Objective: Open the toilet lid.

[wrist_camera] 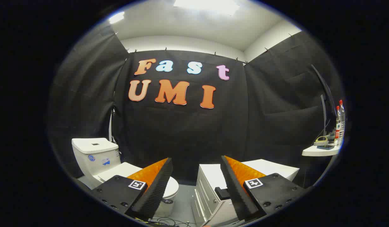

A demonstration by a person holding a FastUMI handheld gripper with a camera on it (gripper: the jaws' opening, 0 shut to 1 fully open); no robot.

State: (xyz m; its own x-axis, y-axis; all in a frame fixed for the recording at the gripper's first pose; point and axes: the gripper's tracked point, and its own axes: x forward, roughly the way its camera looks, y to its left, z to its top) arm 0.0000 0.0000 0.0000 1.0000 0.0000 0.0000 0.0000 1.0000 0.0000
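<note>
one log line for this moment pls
tongs: open, empty | white ceramic toilet: lid down, beyond left finger | white drawer cabinet: ahead | stage: approach

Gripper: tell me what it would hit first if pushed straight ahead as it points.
Probably the black cloth wall. The open gripper aims between toilet and white cabinet, both lower; depth is unclear.

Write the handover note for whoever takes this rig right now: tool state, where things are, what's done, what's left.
Tool: open, holding nothing, raised well short of the toilet.
Toilet: ahead, partly behind the left finger; its lid is down, tank against the booth wall.
White drawer cabinet: beside the toilet, behind the right finger.
Done: nothing yet.
Left: move to the lid's front edge, lift it fully open.
</note>
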